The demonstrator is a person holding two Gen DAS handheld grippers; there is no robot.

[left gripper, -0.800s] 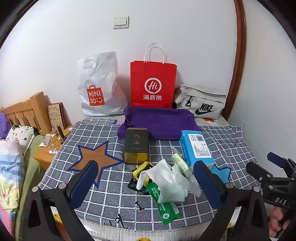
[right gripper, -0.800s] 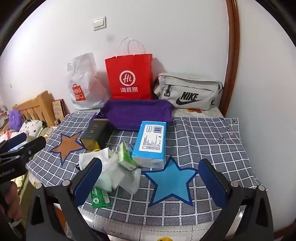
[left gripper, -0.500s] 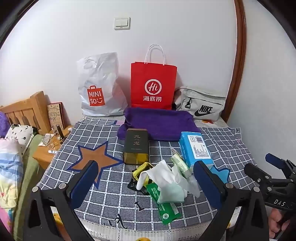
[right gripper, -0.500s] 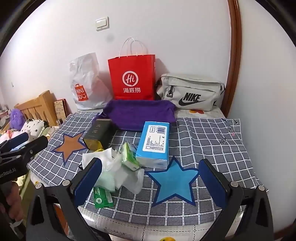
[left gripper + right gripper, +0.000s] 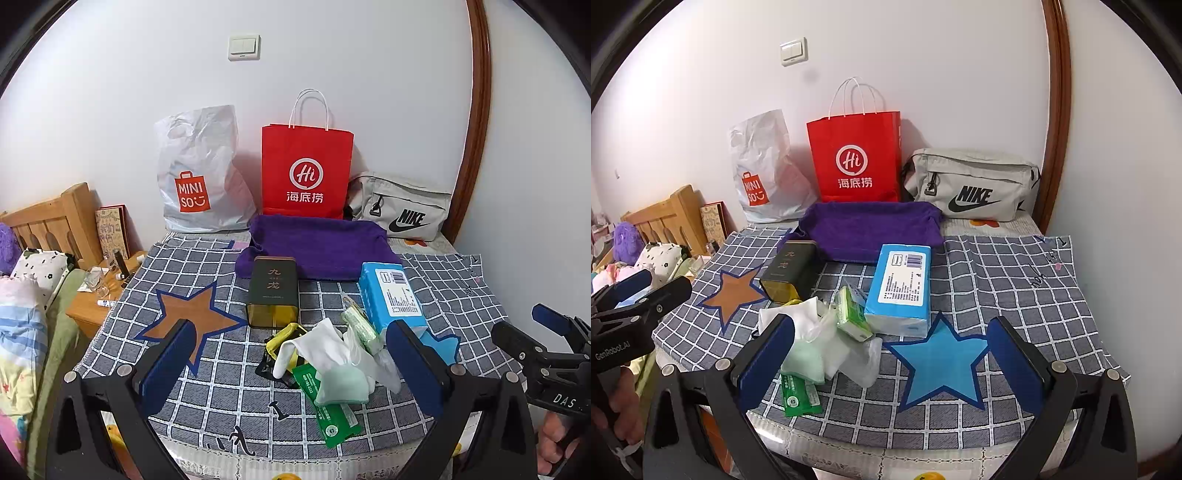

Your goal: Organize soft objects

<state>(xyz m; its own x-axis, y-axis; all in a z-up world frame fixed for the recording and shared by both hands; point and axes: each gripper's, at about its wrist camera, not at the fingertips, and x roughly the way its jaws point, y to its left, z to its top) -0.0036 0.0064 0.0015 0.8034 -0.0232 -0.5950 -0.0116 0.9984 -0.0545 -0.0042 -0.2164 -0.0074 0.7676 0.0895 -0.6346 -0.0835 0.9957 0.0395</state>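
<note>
A pile of soft things lies on the checked cloth: white gloves [image 5: 325, 350] [image 5: 805, 317], a pale green cloth [image 5: 341, 386] [image 5: 803, 363], a green wipes packet [image 5: 332, 413] [image 5: 798, 395] and a small green tissue pack [image 5: 360, 326] [image 5: 853, 314]. A blue tissue pack [image 5: 391, 295] [image 5: 901, 284] lies to their right. A purple towel [image 5: 317, 247] [image 5: 868, 229] lies behind. My left gripper [image 5: 291, 369] is open and empty in front of the pile. My right gripper [image 5: 886, 365] is open and empty over the blue star.
A dark tea tin [image 5: 273, 291] [image 5: 790, 269] stands left of the pile. A white Miniso bag [image 5: 199, 173], a red paper bag [image 5: 306, 173] and a grey Nike bag [image 5: 402, 210] lean on the back wall. A wooden headboard [image 5: 48, 225] and bedding lie left.
Both grippers have drifted slightly; the scene has shifted a little in both views. Nothing on the cloth has moved.
</note>
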